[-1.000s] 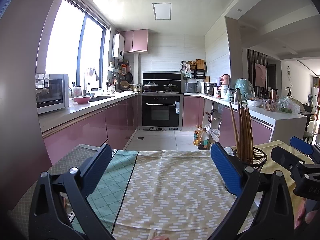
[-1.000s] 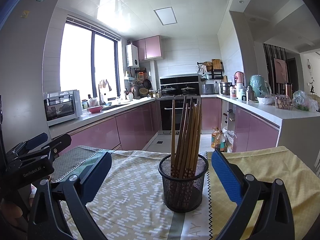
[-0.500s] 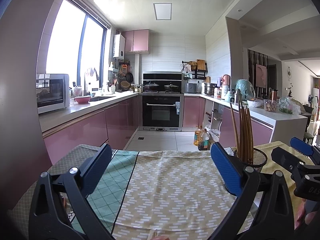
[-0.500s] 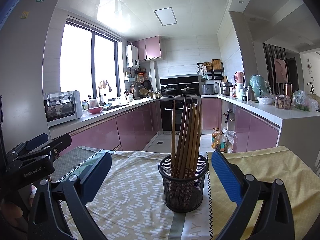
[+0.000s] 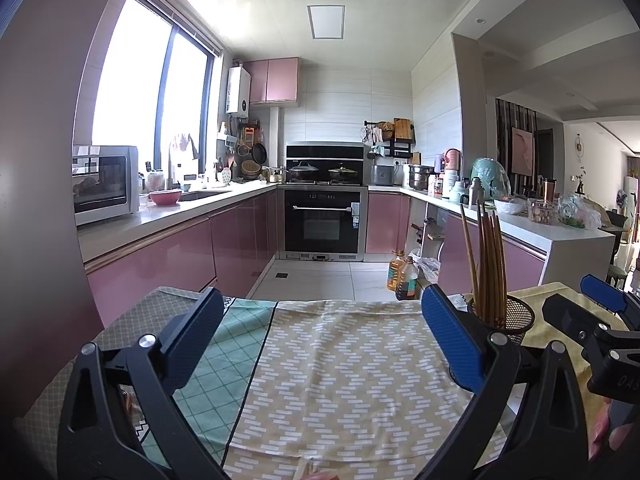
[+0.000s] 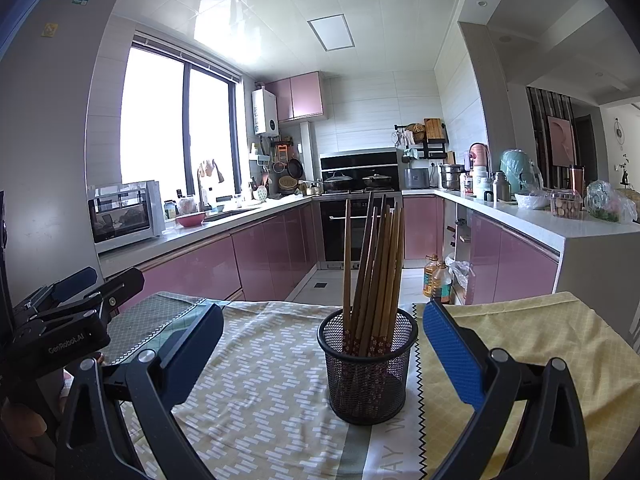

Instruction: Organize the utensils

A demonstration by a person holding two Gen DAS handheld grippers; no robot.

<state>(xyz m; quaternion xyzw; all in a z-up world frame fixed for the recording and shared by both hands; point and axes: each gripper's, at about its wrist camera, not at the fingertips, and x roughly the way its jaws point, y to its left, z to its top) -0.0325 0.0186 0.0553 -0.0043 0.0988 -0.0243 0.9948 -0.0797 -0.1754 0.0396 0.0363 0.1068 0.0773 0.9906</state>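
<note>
Left wrist view: the left gripper (image 5: 320, 334) fills the lower part of the frame, its two blue-padded fingers (image 5: 450, 336) spread wide apart with nothing between them. Below and between them lies a yellow cloth with a white zigzag pattern (image 5: 352, 376), and at lower left a teal diamond-pattern cloth (image 5: 224, 360) borders it. At right of centre, just behind the right-hand finger, stands a black mesh holder (image 5: 516, 318) with a bundle of wooden chopsticks (image 5: 486, 264) rising upright out of it. At the far right edge part of the right gripper (image 5: 600, 320) shows, with a bit of a hand (image 5: 608, 436) beneath it at the lower right corner. Behind, a kitchen with pink cabinets (image 5: 172, 260), a black oven (image 5: 324, 226) at centre and a white microwave (image 5: 106, 184) at left.

Right wrist view: the right gripper (image 6: 322, 340) has its blue-padded fingers (image 6: 452, 356) held wide apart and empty. The black mesh holder (image 6: 366, 368) stands in the lower centre of the frame, in the gap ahead of the fingers and touching neither, on the seam where the zigzag cloth (image 6: 260, 380) meets a plain yellow cloth (image 6: 532, 332) on the right. The chopsticks (image 6: 374, 264) stand in it, fanned slightly, their thin ends down. At the left edge the left gripper (image 6: 76, 296) appears from the side; from here I cannot tell how its fingers stand.
</note>
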